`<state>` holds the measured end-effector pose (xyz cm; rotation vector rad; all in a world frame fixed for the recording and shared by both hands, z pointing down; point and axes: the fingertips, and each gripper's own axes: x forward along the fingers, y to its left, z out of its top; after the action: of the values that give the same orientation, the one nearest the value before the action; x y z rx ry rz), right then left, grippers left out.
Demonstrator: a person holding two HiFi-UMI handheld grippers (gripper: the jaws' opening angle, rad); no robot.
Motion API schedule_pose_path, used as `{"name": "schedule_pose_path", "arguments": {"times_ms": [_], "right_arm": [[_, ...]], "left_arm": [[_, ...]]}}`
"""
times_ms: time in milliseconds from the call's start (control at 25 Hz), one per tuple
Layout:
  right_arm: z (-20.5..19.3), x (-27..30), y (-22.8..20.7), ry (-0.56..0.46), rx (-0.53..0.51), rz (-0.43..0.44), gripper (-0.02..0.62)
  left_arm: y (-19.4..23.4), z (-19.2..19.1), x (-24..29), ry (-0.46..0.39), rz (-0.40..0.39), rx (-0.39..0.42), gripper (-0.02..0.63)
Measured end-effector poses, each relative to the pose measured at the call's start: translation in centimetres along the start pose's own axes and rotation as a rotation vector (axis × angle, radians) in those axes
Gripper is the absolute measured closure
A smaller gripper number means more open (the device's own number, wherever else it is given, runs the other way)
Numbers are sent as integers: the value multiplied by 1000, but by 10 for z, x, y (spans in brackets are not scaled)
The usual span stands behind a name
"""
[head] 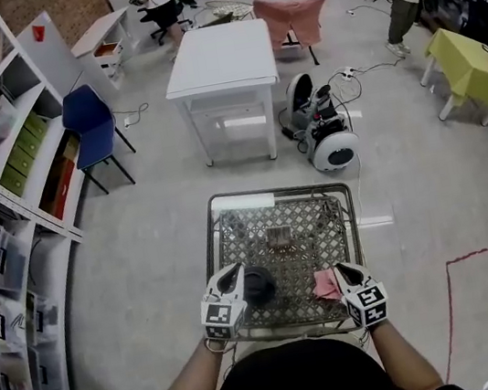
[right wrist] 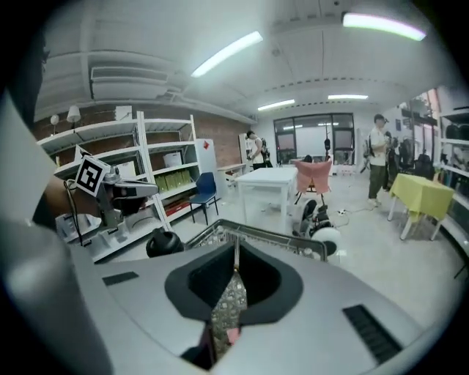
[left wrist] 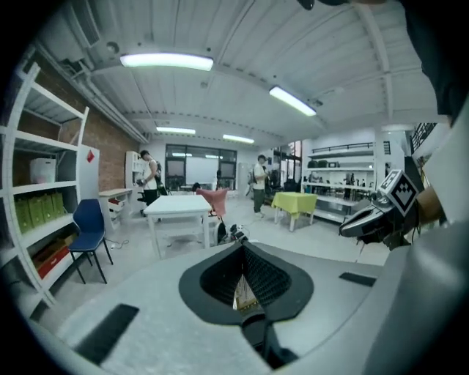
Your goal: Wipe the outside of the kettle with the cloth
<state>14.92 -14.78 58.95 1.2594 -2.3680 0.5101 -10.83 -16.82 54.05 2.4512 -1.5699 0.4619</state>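
Note:
A black kettle (head: 259,285) stands near the front left of a metal lattice table (head: 276,191). My left gripper (head: 237,276) hovers just left of the kettle, jaws together in its own view (left wrist: 244,253) with nothing seen between them. A pink cloth (head: 326,285) lies crumpled at the front right of the table. My right gripper (head: 342,269) is at the cloth's right edge, jaws shut (right wrist: 236,253); a pink sliver of the cloth shows through the slit beneath them. From the right gripper view the kettle (right wrist: 163,243) sits below the left gripper (right wrist: 132,190).
A small metal object (head: 278,236) rests mid-table. Beyond stand a white table (head: 220,54), a wheeled machine (head: 328,143), a blue chair (head: 91,122) and a yellow table (head: 473,68). Shelving (head: 1,184) lines the left. Red tape (head: 476,254) marks the floor. People stand at the back.

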Motion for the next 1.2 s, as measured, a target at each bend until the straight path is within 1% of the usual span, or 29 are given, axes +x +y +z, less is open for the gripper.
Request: {"name": "schedule_pose_path", "arguments": {"times_ms": [80, 200, 320, 400, 480, 600, 680, 760, 1000, 1080, 1200], "right_arm": [[23, -12, 4, -66, -6, -13, 580], [54, -28, 13, -138, -19, -23, 584], [89, -41, 24, -197, -48, -28, 584], [115, -50, 33, -244, -75, -36, 584], [139, -62, 41, -290, -100, -48, 584], [170, -76, 51, -354, -125, -70, 584], [182, -83, 57, -383, -139, -85, 584], [190, -88, 64, -398, -145, -93, 584], [194, -95, 85, -414, -173, -101, 584], [194, -96, 90, -421, -167, -106, 584], [193, -97, 91, -420, -186, -109, 584]], "left_arm": [[3, 27, -14, -67, 32, -17, 597], [2, 65, -31, -146, 53, 5, 598], [0, 110, -45, -243, 33, 39, 598], [1, 136, -56, -283, 20, 43, 597], [0, 159, -69, -321, 15, 49, 597], [0, 184, -87, -382, 11, 103, 597], [0, 193, -94, -408, 4, 140, 597], [2, 198, -99, -421, -8, 149, 597], [8, 190, -103, -413, -48, 123, 598], [10, 189, -104, -422, -58, 120, 597], [9, 192, -104, -440, -70, 116, 598]]}}
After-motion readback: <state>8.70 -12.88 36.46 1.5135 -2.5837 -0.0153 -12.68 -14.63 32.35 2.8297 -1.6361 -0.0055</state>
